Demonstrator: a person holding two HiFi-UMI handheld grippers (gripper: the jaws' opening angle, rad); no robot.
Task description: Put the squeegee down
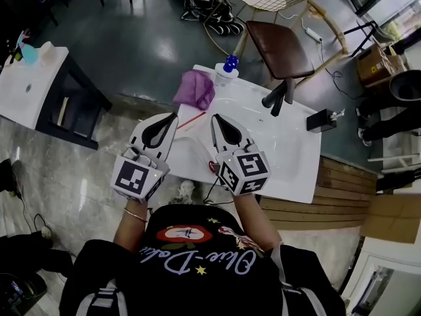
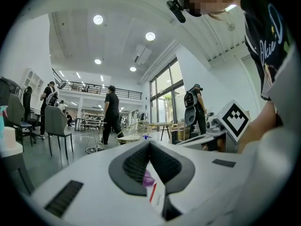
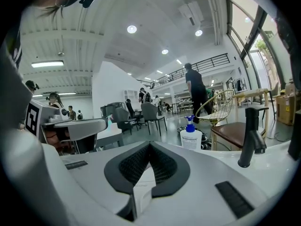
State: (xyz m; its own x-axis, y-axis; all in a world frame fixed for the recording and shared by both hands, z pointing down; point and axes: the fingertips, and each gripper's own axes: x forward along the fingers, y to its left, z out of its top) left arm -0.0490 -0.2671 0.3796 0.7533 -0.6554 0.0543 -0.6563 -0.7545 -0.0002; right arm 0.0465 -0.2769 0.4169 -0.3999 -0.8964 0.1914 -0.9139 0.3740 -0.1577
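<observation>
Hovering over the white tabletop [image 1: 289,157], left claw [image 1: 174,115] and right claw [image 1: 214,118] are both pinched closed, empty; the squeegee [image 1: 191,120] lies just ahead of the left claw, beside a purple cloth [image 1: 195,89].

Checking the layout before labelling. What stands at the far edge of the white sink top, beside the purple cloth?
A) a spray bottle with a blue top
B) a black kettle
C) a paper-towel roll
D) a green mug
A: the spray bottle, blue-topped, stands by the purple cloth at the far edge of the sink top.
</observation>
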